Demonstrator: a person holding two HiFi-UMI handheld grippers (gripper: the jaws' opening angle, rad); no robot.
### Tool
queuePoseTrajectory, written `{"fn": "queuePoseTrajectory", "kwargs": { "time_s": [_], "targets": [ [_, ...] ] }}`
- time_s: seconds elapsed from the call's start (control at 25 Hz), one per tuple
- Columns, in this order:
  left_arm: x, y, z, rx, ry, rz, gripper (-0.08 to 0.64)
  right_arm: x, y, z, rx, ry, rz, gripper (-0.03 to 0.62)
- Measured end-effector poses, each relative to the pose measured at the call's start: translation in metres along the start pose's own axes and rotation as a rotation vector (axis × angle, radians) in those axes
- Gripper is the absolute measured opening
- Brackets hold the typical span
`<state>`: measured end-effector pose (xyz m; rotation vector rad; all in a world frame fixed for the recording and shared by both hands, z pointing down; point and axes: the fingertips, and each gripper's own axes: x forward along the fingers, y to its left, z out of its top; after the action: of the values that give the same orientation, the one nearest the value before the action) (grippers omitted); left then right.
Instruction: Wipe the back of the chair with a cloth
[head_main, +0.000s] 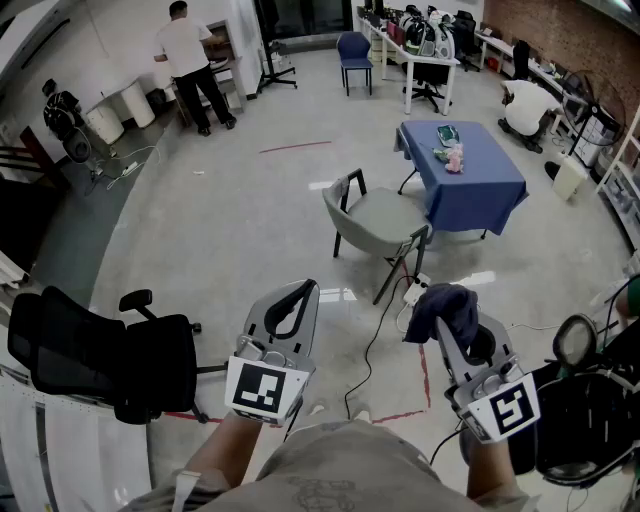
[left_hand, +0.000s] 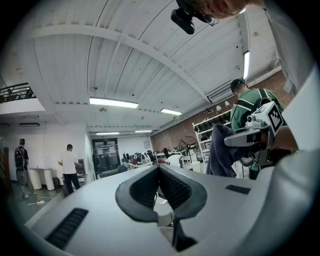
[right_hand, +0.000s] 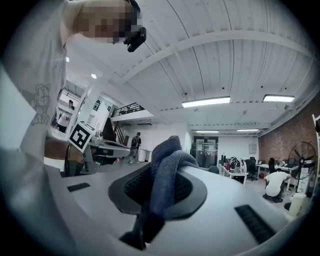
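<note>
Both grippers sit low in the head view, pointing level. Of the two, the left gripper (head_main: 297, 298) is closed on nothing, while the right gripper (head_main: 450, 335) is clamped on the dark blue cloth (head_main: 448, 305), which bunches over its tips. Ahead and well apart stands the grey chair (head_main: 383, 215), between the two but rather toward the right. The cloth-bearing hand looks nearer, and would need to go forward and slightly inward.
</note>
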<state>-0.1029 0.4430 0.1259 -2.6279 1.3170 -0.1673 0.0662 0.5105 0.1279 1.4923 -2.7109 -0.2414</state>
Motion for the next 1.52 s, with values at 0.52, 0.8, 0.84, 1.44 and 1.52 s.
{"fn": "queuePoseTrajectory", "kwargs": {
  "time_s": [0.52, 0.8, 0.84, 1.44, 1.52],
  "targets": [
    [0.015, -0.015, 0.0, -0.013, 0.015, 0.014, 0.017, -0.005, -0.021, -0.009, 0.035, -0.006, 0.006, 0.067],
    [0.025, -0.022, 0.002, -0.05, -0.003, 0.028, 0.017, -0.009, -0.035, -0.017, 0.05, -0.012, 0.006, 0.067],
    [0.026, -0.021, 0.003, -0.055, -0.013, 0.038, 0.017, -0.009, -0.037, -0.019, 0.052, -0.01, 0.006, 0.067],
    [0.086, 0.015, -0.03, -0.082, -0.022, 0.041, 0.218, 0.035, -0.071, -0.06, 0.065, 0.044, -0.002, 0.067],
    [0.101, 0.024, -0.038, -0.093, -0.008, 0.036, 0.218, 0.046, -0.08, -0.069, 0.066, 0.063, -0.009, 0.067]
  ]
}}
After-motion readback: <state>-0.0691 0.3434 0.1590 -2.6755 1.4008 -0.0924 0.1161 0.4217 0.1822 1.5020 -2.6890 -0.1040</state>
